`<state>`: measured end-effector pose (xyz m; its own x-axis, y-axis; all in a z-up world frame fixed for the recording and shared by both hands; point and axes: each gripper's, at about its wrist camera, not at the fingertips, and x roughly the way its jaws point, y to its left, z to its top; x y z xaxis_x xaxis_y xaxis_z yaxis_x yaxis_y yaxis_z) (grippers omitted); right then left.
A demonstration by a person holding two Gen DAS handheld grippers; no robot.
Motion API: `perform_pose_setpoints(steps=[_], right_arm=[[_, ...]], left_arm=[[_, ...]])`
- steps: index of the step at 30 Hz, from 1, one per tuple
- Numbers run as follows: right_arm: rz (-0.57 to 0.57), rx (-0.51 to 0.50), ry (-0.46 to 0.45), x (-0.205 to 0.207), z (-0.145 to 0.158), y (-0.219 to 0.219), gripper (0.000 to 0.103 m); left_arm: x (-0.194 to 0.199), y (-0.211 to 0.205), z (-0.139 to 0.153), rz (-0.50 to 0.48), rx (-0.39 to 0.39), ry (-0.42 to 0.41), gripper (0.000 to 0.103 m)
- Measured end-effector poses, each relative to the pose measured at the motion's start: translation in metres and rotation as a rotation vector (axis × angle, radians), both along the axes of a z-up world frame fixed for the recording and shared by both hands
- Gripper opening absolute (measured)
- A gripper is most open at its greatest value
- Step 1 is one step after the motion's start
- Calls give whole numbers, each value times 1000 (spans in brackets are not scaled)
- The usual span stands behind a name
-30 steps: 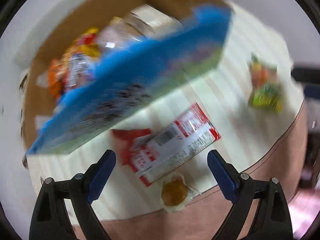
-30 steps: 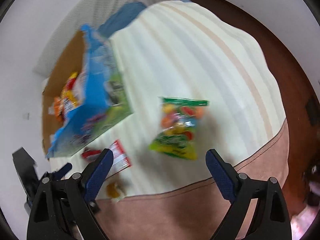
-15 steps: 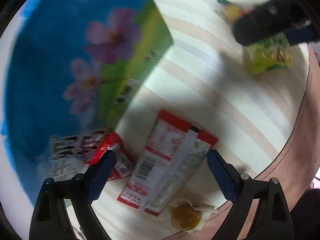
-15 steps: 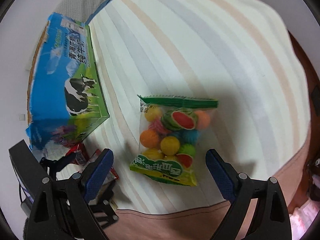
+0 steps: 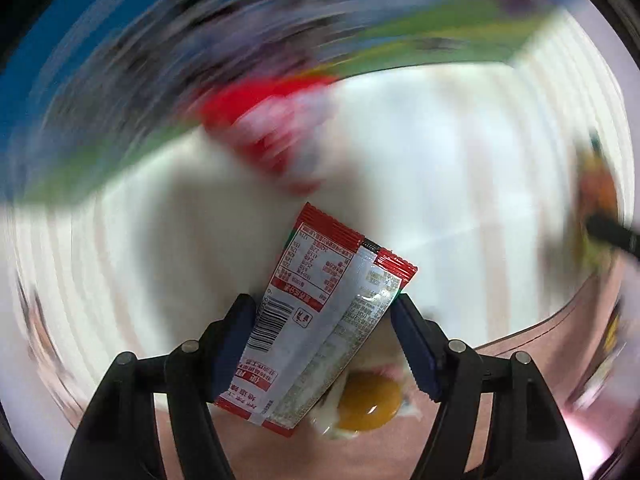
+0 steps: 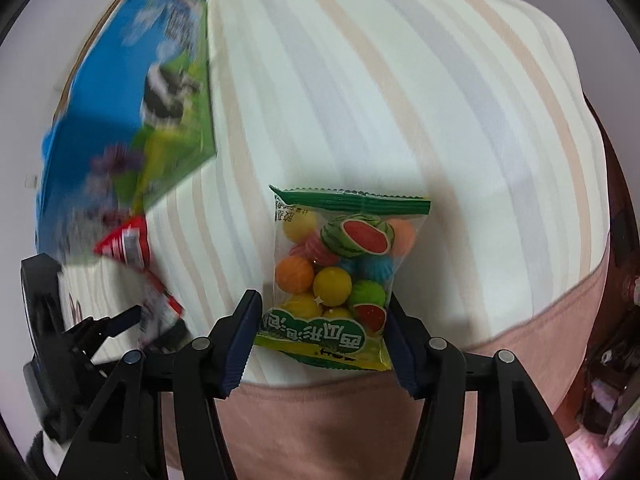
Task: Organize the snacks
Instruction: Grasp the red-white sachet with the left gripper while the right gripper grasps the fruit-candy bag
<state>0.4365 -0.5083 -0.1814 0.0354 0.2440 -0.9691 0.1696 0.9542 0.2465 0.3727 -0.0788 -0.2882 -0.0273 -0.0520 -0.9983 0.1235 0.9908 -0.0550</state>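
A red and white snack packet (image 5: 320, 312) lies back side up on the striped cloth. My left gripper (image 5: 320, 320) points down over it. Its jaws are closing, and the blue pads (image 5: 236, 324) press the packet's two long edges. A clear bag of coloured gum balls (image 6: 332, 268) with a green top sits between the pads (image 6: 244, 324) of my right gripper (image 6: 320, 328). Those jaws are closing too and touch both sides of the bag. The left gripper (image 6: 100, 320) shows at the lower left of the right wrist view.
A blue and green milk carton box (image 6: 132, 92) stands at the left, blurred. A small red packet (image 6: 128, 244) lies at its foot. A yellow jelly cup (image 5: 368, 400) rests under the left gripper, by the pink edge (image 6: 320, 420) of the striped cloth (image 6: 400, 100).
Both grippers came down onto their snacks, and their wide jaws narrowed onto the packet and the gum ball bag. The left view rolled and is now smeared.
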Motion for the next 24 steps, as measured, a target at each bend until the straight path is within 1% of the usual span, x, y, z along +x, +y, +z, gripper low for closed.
perform_pose_setpoints(steps=[1,4,8,10,12,13,14,16,17,19,21,23,24], right_arm=[[12,-4,4,-6,-1,4,62],[56,-21,9,-23,-6,16,62],[136,-41,19,-36,-12,46,62],[181,-48,27,-39,-15,61,62],[207,-51,38,-41,-17,72,64],[217,-46,53,-42,-18,78,68],[220,-37,65,-42,-20,81,76],[219,-21,79,-42,-21,86,85],[220,-20,81,-42,-21,88,86],[227,-39,82,-42,-23,98,86],[220,-49,81,-42,-26,107,86],[193,-52,65,-42,-29,112,86],[181,-52,62,-42,-33,117,86]], left_arm=[[-2,15,-1,70,-32,21,69],[-8,54,-4,229,-75,54,69],[-13,94,-6,373,-95,69,69],[-12,112,-7,411,-124,73,69],[-12,114,-3,411,-153,74,69],[-12,115,-1,401,-153,72,69],[-13,117,1,377,-165,70,69],[-18,115,2,328,-177,69,69],[-19,112,4,293,-170,68,69],[-20,104,2,227,-115,71,69],[-27,95,-6,160,-80,99,69],[-31,88,-13,136,-56,119,69],[-31,88,-14,137,-51,110,69]])
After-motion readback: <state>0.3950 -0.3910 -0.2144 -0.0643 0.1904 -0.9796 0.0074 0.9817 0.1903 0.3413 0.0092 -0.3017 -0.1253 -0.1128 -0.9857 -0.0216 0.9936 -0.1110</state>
